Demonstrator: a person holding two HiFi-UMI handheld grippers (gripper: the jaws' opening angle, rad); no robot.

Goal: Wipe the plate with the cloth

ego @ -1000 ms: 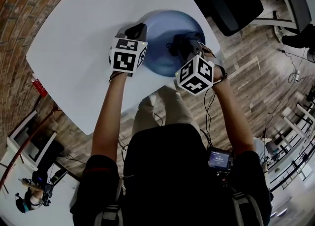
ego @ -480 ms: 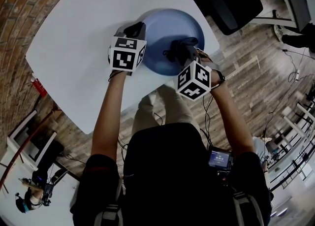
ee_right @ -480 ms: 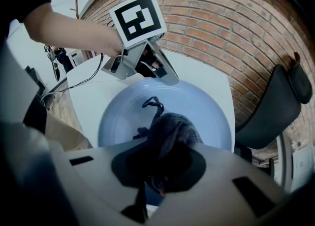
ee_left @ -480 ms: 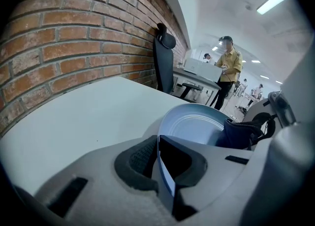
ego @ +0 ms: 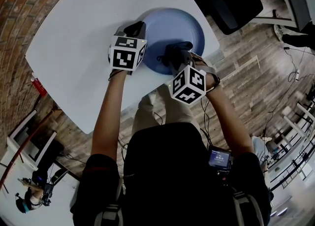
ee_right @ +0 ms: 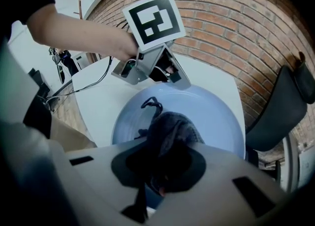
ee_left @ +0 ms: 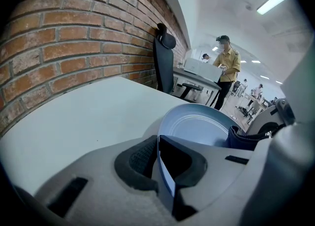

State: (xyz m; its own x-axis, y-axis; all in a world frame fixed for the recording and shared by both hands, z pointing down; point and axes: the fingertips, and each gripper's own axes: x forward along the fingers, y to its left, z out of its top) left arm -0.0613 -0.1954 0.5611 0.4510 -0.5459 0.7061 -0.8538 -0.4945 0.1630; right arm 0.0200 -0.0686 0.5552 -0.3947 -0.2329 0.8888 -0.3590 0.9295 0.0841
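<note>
Wiping step: blue plate (ego: 182,23) at white table's (ego: 83,48) right edge, rim pinched by left gripper (ee_left: 160,163); right gripper (ee_right: 160,171) clamps dark cloth (ee_right: 170,129) on plate's near side; next probably a firm sweep across.

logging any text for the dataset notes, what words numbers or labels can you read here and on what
No text reads clearly.
Small screen at the person's waist: figures too small to read.
Marker cubes: black and white square patterns only, no words or numbers.
</note>
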